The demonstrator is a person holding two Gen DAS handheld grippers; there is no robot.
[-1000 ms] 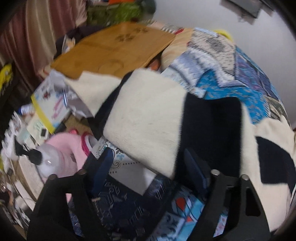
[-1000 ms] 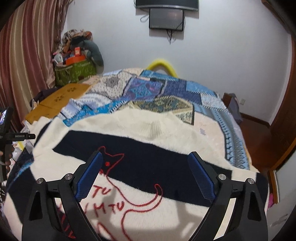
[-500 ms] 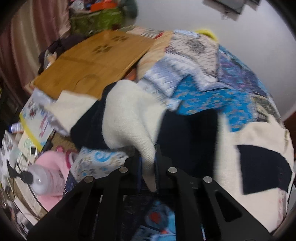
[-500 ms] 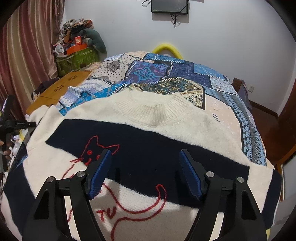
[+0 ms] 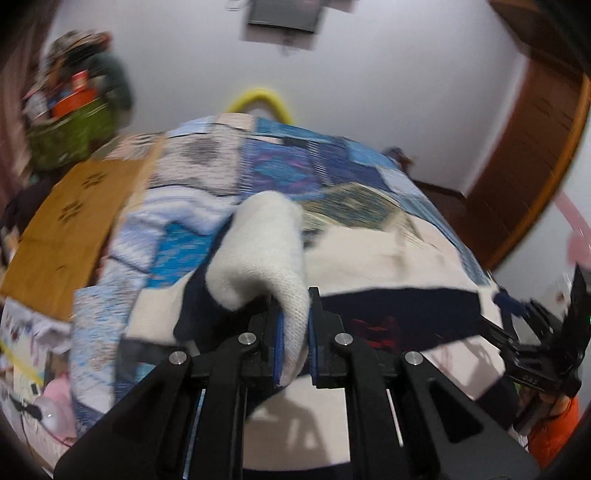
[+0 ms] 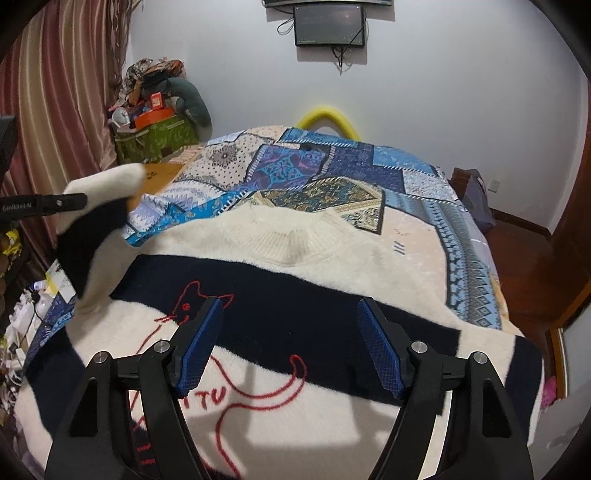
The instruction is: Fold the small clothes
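Pinching the sweater's cream sleeve, the left claw should carry it across the chest flat; the right claw hovers open above the sweater spread on the bed.

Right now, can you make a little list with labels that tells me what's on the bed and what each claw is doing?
Place: bed with a blue patchwork quilt
Clothing: cream and navy sweater, spread flat, red cat outline on the front
Left claw: shut on the sweater's sleeve, which is lifted off the bed
Right claw: open, nothing between its fingers, above the sweater's front
Beside the bed: wooden board, green basket piled with things
On the wall: dark screen
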